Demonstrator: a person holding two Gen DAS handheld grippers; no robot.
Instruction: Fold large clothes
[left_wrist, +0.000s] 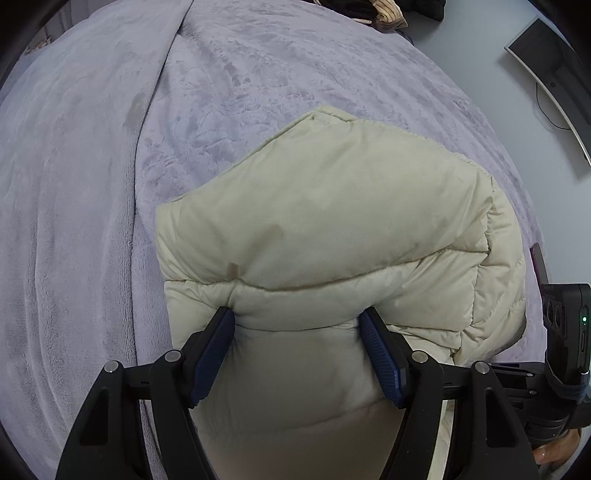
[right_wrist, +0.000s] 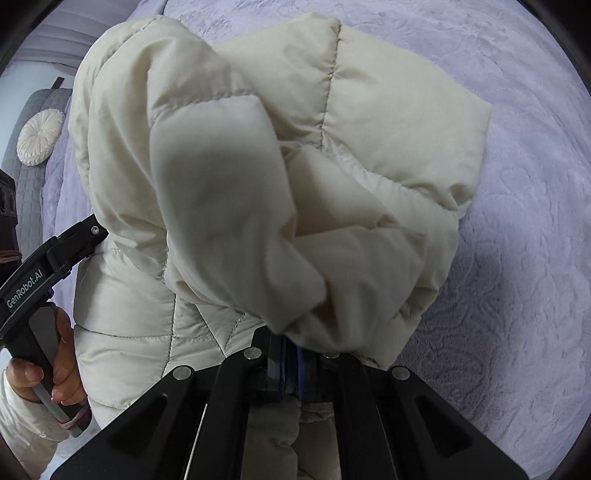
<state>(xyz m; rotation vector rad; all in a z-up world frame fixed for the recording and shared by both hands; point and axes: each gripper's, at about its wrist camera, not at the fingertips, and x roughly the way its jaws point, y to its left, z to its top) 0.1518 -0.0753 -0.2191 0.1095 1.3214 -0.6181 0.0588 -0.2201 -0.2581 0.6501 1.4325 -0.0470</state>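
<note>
A cream quilted puffer jacket (left_wrist: 332, 221) lies bunched on a lilac plush blanket (left_wrist: 258, 66). In the left wrist view my left gripper (left_wrist: 297, 325) has its blue-padded fingers (left_wrist: 214, 350) wide apart, pressed against a puffy fold of the jacket on both sides. In the right wrist view the jacket (right_wrist: 258, 166) hangs as a thick bundle over my right gripper (right_wrist: 291, 354), whose jaws stand nearly together and pinch a fold of its fabric. The left gripper's body (right_wrist: 48, 266) and the hand holding it show at the left.
A round cream cushion (right_wrist: 40, 136) on a grey quilted pad lies at the far left of the right wrist view. A dark monitor (left_wrist: 546, 48) and dark and striped clothes (left_wrist: 376, 14) sit beyond the bed. The right gripper's body (left_wrist: 565, 332) is close at the right.
</note>
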